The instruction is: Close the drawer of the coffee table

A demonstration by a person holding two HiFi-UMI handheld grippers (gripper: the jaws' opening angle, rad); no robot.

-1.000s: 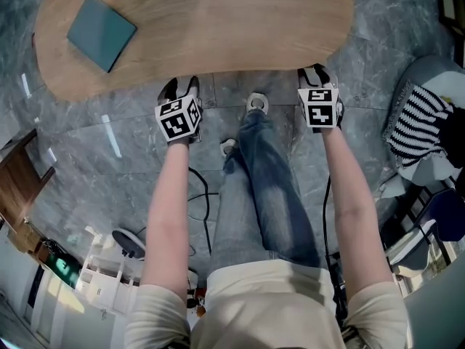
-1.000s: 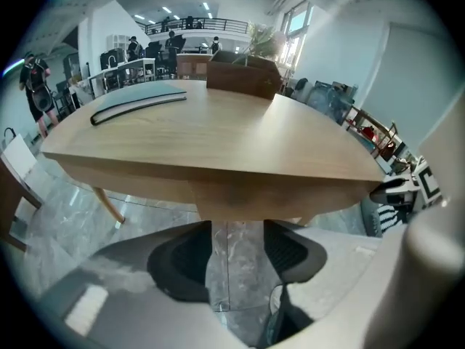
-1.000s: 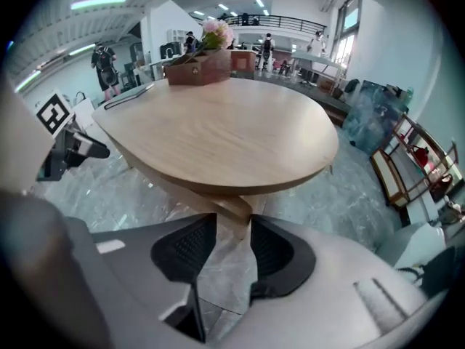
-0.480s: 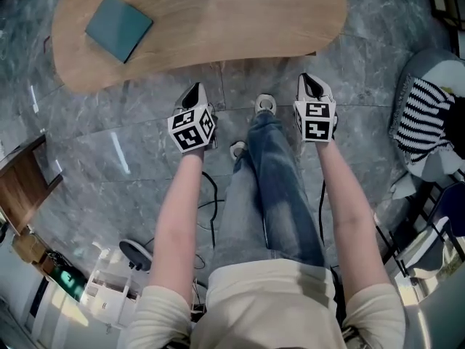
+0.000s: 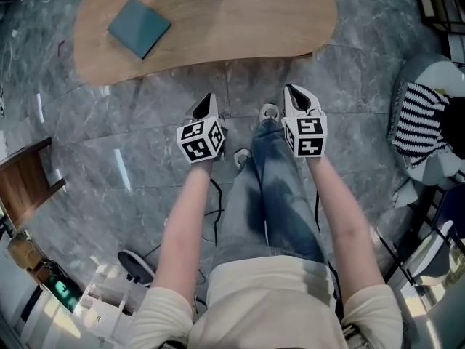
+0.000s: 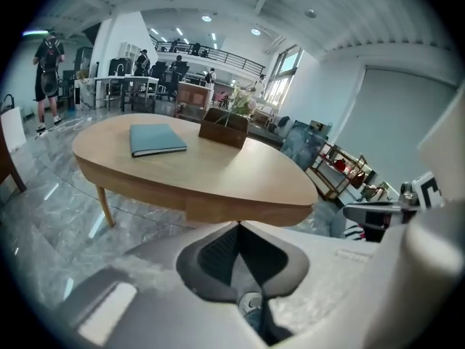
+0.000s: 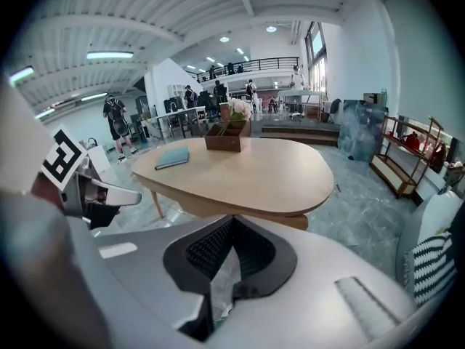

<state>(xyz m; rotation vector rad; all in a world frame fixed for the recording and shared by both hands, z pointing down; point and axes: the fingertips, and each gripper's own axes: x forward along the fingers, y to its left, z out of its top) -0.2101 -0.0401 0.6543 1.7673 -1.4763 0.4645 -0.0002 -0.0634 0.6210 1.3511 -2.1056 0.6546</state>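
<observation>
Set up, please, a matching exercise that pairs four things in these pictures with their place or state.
1 book
2 wooden box
3 striped cloth
4 left gripper

A shut, empty
B far edge of the coffee table
C off the table, at the head view's right
D teal, flat on the table's left part

Pairs: 1-D, 2-B, 3-C, 4-A

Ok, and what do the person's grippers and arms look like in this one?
Both the left gripper and right gripper have pale grey moulded shells with dark ribbed pads. Each carries a white cube printed with black square markers. A thin dark cable runs beside the left forearm. The person wears a cream short-sleeved top and blue jeans.
</observation>
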